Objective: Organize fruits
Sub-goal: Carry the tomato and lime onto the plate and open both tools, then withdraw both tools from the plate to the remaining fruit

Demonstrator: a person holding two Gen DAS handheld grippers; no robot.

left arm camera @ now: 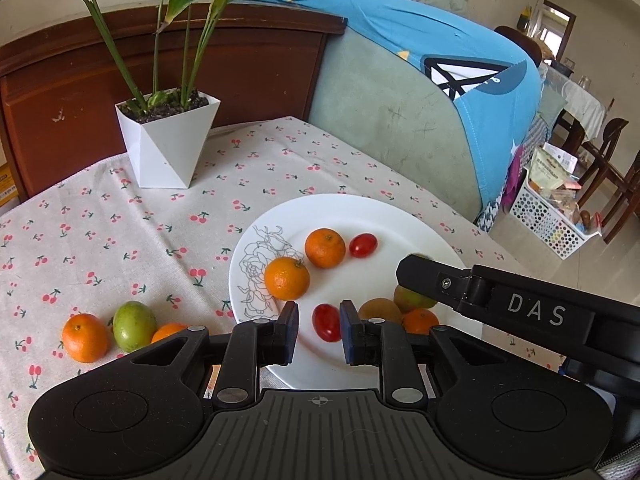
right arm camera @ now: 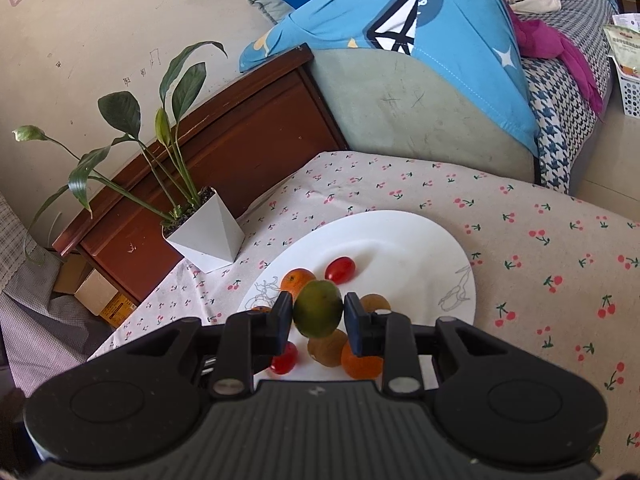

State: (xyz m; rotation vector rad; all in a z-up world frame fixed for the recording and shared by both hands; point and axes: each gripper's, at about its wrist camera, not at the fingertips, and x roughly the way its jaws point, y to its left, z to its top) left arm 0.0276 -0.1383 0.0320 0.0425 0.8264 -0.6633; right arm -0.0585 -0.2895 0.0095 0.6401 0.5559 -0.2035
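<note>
Right gripper (right arm camera: 317,317) clenches a green fruit (right arm camera: 318,309) above the plate (right arm camera: 400,236); left gripper (left arm camera: 319,330) hangs released over a cherry tomato (left arm camera: 326,322) there.

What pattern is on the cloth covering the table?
Small red cherries with green stems, scattered over the off-white fabric tablecloth; the left wrist view shows it best.

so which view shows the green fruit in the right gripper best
The right wrist view: the green fruit sits centred and unobstructed, clamped in the right gripper above the plate. The left wrist view shows only a sliver of it, mostly hidden behind that gripper's finger.
</note>
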